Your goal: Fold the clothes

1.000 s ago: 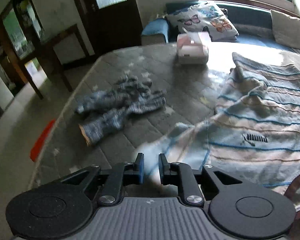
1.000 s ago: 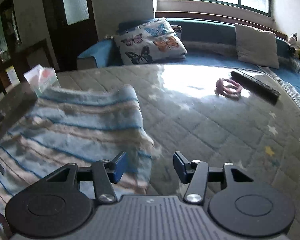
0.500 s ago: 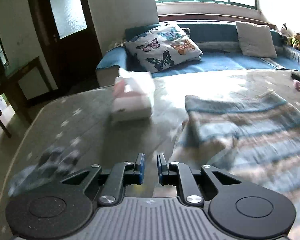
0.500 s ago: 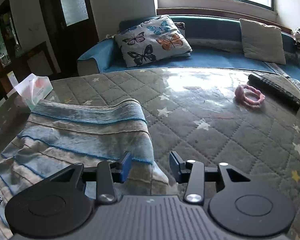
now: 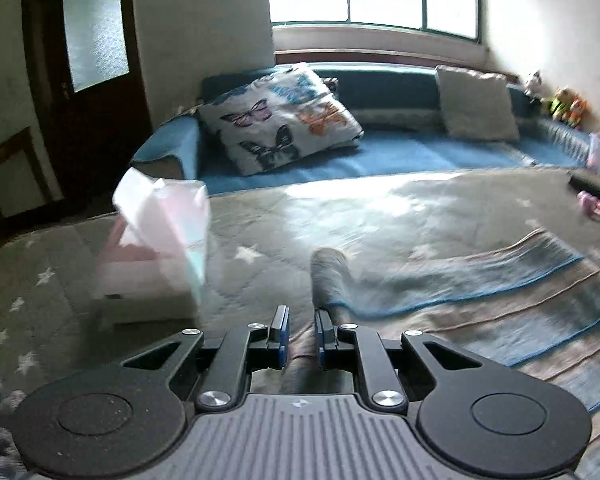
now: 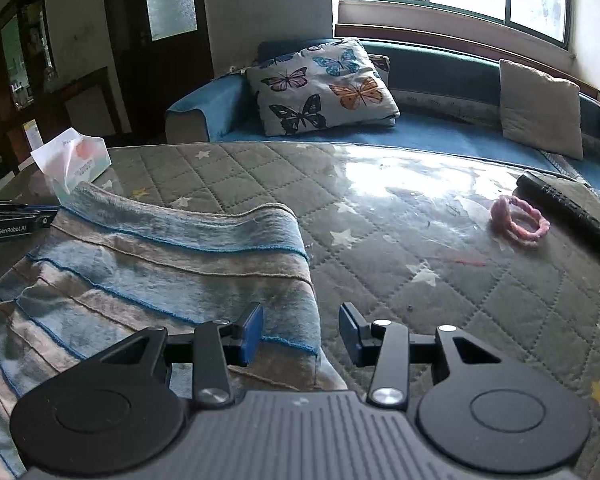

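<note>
A blue and beige striped garment (image 6: 148,276) lies folded over on the quilted grey table (image 6: 400,248). In the left wrist view it (image 5: 480,292) spreads to the right. My left gripper (image 5: 300,340) is shut on a corner of the garment, with cloth between the pads, held near the far left edge of the fold. It shows at the left edge of the right wrist view (image 6: 16,220). My right gripper (image 6: 300,330) is open over the garment's right edge, with nothing between its fingers.
A pink tissue box (image 5: 156,248) stands just left of my left gripper; it shows in the right wrist view (image 6: 74,160). A pink hair tie (image 6: 520,226) and a black remote (image 6: 568,212) lie at the right. A sofa with a butterfly cushion (image 6: 320,84) is behind.
My left gripper has carried the garment's corner from the near edge forward to beside the tissue box, folding the garment over. My right gripper stayed open and shifted slightly along the right edge.
</note>
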The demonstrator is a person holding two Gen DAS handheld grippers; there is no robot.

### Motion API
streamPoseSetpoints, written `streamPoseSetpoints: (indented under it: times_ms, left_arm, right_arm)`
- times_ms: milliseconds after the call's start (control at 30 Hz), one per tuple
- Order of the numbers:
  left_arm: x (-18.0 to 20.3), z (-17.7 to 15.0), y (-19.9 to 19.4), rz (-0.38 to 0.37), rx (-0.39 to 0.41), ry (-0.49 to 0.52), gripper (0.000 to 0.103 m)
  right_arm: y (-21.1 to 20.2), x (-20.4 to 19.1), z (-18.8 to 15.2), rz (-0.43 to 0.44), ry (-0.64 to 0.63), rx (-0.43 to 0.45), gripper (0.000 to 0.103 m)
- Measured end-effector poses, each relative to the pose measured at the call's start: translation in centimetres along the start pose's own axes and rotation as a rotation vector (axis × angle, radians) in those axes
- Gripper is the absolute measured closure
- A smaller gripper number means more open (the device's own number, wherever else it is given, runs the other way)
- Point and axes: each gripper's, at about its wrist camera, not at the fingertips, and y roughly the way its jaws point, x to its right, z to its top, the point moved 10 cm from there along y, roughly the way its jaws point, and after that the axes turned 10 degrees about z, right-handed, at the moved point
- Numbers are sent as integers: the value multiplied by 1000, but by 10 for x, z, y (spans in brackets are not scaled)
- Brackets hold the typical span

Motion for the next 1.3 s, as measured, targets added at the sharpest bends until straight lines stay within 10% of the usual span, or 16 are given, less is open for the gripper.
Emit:
streamPoseSetpoints:
  times_ms: [200,367,667,1000,1300]
  left_arm:
    - [41,-10,-18,-187,23,97,85]
    - [35,-11,-28,-75,121,193,85]
    - [-42,10,-15,50,68,-62,86]
    - [-11,-18,1,4,-2,95,85]
    - [-15,-18,14,-61,-75,-8,85]
  right_arm:
    - [5,2,-4,2,4,-10,60]
    - [7,3,-6,3,8,-16,60]
    - [8,6,-3,3,24,-9,60]
    - [11,1,-5,8,15,-21,60]
    - [13,3,-7,8,20,-26,59]
